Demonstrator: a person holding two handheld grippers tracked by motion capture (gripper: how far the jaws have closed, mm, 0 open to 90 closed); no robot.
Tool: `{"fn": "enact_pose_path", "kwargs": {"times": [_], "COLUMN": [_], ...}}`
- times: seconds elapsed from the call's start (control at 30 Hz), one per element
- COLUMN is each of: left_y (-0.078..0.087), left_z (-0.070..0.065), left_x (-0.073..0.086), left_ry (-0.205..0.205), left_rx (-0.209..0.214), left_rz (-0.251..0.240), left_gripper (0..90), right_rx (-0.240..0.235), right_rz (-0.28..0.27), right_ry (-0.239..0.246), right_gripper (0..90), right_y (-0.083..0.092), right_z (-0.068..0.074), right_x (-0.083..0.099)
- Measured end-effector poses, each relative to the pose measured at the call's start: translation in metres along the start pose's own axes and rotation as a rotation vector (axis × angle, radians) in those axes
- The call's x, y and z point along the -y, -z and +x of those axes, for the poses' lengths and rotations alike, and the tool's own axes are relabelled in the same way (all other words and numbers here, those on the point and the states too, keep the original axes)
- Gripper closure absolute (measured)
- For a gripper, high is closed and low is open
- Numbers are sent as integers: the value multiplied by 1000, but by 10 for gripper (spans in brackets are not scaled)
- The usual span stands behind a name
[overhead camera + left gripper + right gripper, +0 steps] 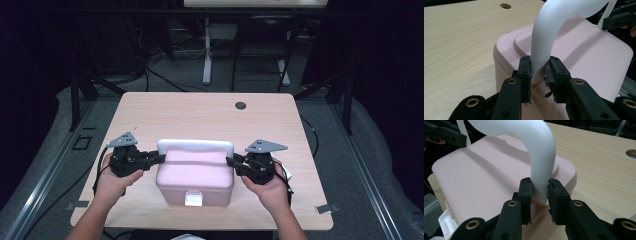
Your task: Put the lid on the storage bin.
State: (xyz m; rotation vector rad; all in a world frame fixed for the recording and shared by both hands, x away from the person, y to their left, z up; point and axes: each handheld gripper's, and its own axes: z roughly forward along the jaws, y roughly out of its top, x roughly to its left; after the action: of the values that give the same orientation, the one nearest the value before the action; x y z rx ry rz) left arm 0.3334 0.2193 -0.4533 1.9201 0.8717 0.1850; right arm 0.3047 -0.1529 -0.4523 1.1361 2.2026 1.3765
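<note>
A pink lidded box (195, 177) stands near the table's front edge, with a white carry handle (195, 146) arching over its lid. My left gripper (161, 159) is shut on the handle's left end where it meets the box. In the left gripper view both pads squeeze that white handle (549, 30) just above the pink lid (594, 57). My right gripper (230, 161) is shut on the opposite end. The right gripper view has its jaws clamped on the handle's base (536, 147) beside the lid (479, 180). A hand holds each gripper.
The box's white front latch (194, 198) faces the person. The wooden table (200, 115) has a round cable hole (240, 105) at the back right. Behind the table stand desk legs and cables on a grey floor.
</note>
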Motion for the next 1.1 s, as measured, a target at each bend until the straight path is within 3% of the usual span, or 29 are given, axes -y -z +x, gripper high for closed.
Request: {"fn": "enact_pose_path", "kwargs": {"times": [0.87, 1.1], "left_y": [6, 9], "left_z": [-3, -4], "left_x": [-3, -4], "left_ry": [-4, -10], "left_rx": [-6, -2], "left_rz": [42, 35], "left_gripper": [736, 736], "right_rx": [-28, -31], "right_rz": [22, 15], "right_ry": [-5, -3], "right_gripper": [737, 738], "right_y": [2, 5], "right_z": [3, 4], "right_x": [-3, -4]}}
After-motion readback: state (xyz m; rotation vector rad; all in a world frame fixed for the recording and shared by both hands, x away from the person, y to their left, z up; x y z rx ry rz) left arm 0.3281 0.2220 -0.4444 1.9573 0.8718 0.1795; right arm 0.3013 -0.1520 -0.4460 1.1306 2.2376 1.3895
